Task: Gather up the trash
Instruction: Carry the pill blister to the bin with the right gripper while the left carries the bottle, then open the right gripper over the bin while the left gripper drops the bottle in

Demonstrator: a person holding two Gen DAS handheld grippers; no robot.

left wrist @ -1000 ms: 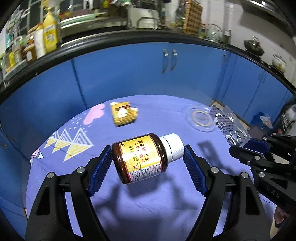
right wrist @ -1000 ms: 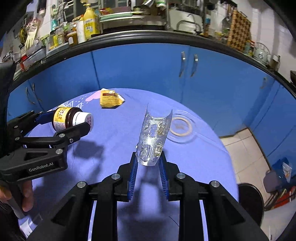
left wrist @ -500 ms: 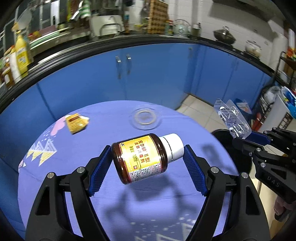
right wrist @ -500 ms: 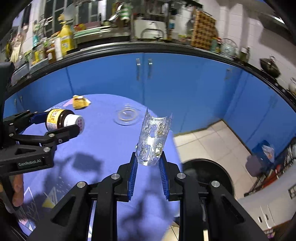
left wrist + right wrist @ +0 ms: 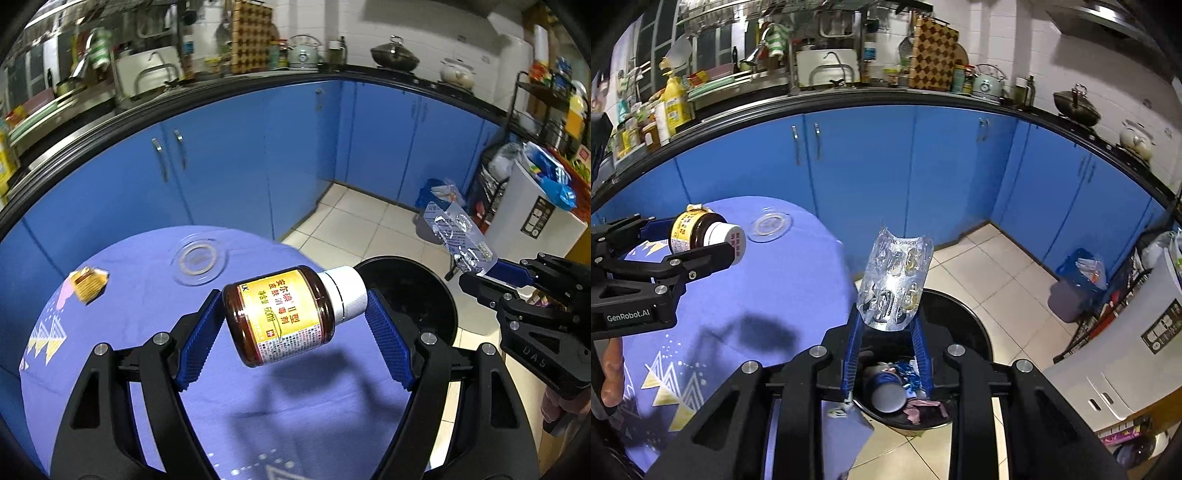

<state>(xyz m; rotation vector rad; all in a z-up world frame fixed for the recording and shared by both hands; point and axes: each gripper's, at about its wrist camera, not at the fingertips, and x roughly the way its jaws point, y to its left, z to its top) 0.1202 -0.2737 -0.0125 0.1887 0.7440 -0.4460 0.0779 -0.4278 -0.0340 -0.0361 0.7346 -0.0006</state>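
Note:
My left gripper (image 5: 295, 314) is shut on a brown bottle (image 5: 284, 317) with a yellow label and white cap, held sideways above the table's right edge. It also shows in the right wrist view (image 5: 698, 232). My right gripper (image 5: 888, 325) is shut on a silver blister pack (image 5: 895, 278), which stands upright over the black trash bin (image 5: 971, 332). The pack also shows in the left wrist view (image 5: 458, 236), above the bin (image 5: 410, 291). The bin holds several pieces of trash.
A round table with a purple cloth (image 5: 147, 332) carries a yellow wrapper (image 5: 88, 282) and a clear round lid (image 5: 199, 260). Blue cabinets (image 5: 886, 166) run behind. A blue-bagged bin (image 5: 1078, 277) and a white appliance (image 5: 1126, 350) stand on the tiled floor at right.
Both grippers have swung right, away from the table's middle toward the black bin. The blister pack now hangs over the bin. Both grips are unchanged.

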